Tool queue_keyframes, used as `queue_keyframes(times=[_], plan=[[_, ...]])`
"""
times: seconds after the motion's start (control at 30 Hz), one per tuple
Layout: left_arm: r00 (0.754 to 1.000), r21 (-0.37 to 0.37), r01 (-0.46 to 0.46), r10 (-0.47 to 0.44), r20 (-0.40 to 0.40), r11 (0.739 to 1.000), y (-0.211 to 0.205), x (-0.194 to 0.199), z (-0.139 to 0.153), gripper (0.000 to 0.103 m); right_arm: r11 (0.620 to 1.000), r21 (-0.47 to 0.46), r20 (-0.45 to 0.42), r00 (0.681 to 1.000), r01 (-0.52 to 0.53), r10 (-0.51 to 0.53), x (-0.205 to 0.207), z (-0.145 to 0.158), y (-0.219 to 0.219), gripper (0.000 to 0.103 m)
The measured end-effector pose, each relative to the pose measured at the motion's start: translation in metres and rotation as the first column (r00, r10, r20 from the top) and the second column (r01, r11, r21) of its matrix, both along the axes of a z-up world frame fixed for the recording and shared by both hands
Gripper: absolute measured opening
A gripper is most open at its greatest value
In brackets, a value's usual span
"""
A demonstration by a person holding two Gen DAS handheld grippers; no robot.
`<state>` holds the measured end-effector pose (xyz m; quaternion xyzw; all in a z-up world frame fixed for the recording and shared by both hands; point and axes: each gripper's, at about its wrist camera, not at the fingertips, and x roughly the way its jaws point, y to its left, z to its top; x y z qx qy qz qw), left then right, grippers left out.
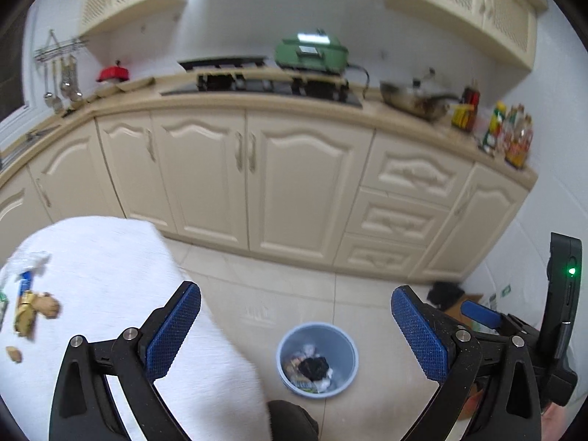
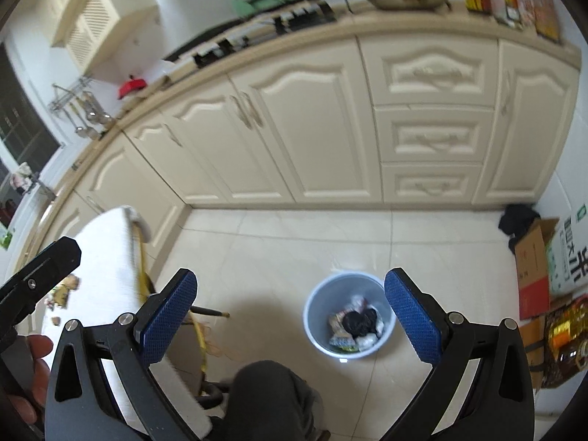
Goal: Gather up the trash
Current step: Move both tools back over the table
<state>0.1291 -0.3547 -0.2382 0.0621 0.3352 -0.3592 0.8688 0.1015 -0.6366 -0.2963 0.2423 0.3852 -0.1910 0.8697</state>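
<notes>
The desk covered in white cloth (image 1: 110, 257) carries what is left to collect: a crumpled clear wrapper with a blue strip (image 1: 27, 268), a tan crumpled scrap (image 1: 36, 310) and a small brown crumb (image 1: 14, 354), all near its left edge. On the pale tiled floor (image 2: 275, 250) just beside the desk stands the round pale-blue plastic bin (image 2: 312, 316), already holding a black wad and some printed wrappers.

The left gripper (image 1: 296, 330) and right gripper (image 2: 290, 314) both hang above the bin with jaws spread wide and nothing between them, so the likely step is going back to the desk for another piece. The left gripper is the nearer one; it would do best to come down over the tan scrap and close fully, since light wrappers slip.

Only the left wrist view shows the desk trash clearly. The right wrist view alone shows the cardboard boxes (image 2: 533, 268) and a yellow-handled tool (image 2: 141, 268) leaning at the desk edge.
</notes>
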Motion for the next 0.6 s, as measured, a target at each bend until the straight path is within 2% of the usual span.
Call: queue_keyframes(times=[0.33,0.6], plan=[[0.988,-0.111,-0.133,0.140,0.061,0.985,0.155,-0.056,0.044,0.102,0.986,-0.101,0.106,0.984,-0.131,0.142,0.024,0.067,0.077,0.103],[0.958,-0.183,-0.250,0.271,0.097,0.951,0.254,-0.095,0.062,0.102,0.948,-0.178,0.163,0.943,-0.263,0.291,0.045,0.103,0.153,0.103]])
